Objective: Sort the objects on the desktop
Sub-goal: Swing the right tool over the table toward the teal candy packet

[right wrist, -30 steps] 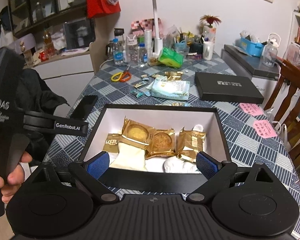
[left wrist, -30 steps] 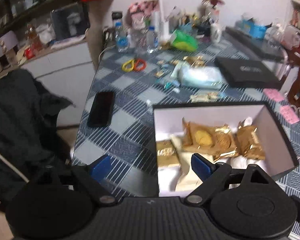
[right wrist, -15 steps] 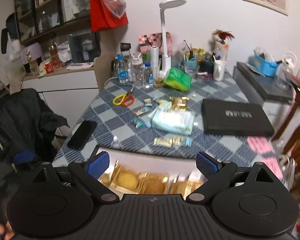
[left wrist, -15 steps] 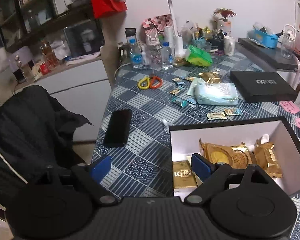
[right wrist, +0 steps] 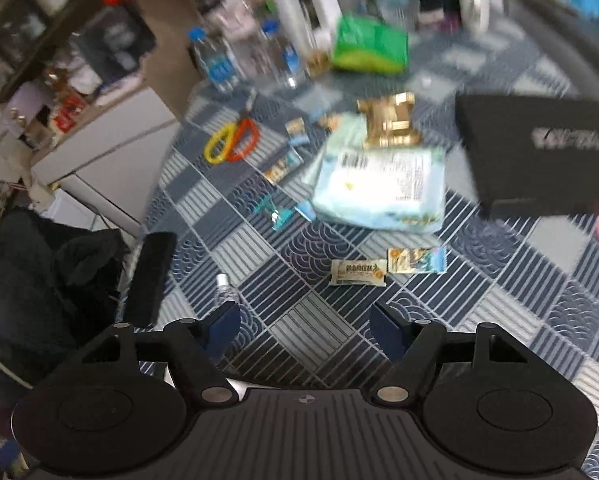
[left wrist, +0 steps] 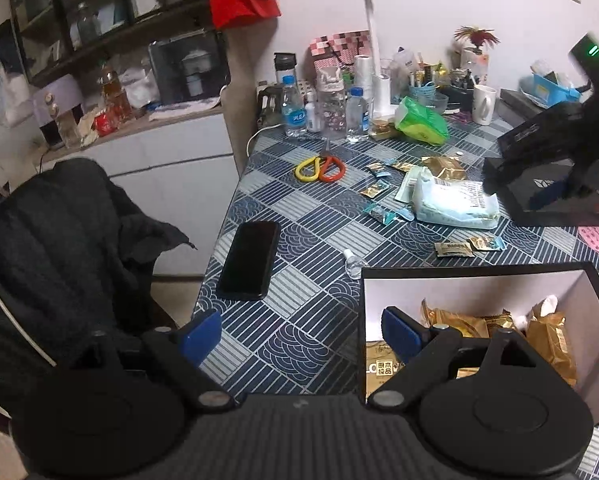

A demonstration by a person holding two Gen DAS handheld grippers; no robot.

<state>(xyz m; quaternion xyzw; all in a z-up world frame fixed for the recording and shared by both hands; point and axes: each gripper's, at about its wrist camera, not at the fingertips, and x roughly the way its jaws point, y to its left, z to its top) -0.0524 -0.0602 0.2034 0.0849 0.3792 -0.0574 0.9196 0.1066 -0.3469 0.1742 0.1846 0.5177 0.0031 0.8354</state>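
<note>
Blue-patterned tablecloth [left wrist: 307, 344] covers the whole work surface, cluttered at the far end with bottles and a lamp. Open white-lined box [left wrist: 471, 284] sits at the near edge; gold snack packs [left wrist: 547, 340] already inside, so it reads as the sorting target. Black flat box [right wrist: 539, 152] lies closed at right, pale-blue wipes pack [right wrist: 379, 188] just beside it with a gold wrapper [right wrist: 391, 120] against its far edge. Black phone [left wrist: 251, 264] near the left table edge. Scissors [right wrist: 231, 144] with yellow and orange handles farther back.

Right gripper [right wrist: 305, 328] is tilted down over bare cloth, jaws closing with nothing between them; two small snack sachets [right wrist: 387, 268] lie side by side just ahead of the tips. Left gripper [left wrist: 301, 332] hovers by the white box's left wall, fingers apart, empty, one fingertip [left wrist: 399, 334] over the box interior.

Risks, judged: right view is motion-blurred, so a fast approach could overshoot the sachets. Jaws narrowing this early may push a flat sachet along the cloth rather than pinch it, or catch both at once since they touch. Tiny clear bottle [right wrist: 223, 286] beside the left fingertip could get knocked over.
</note>
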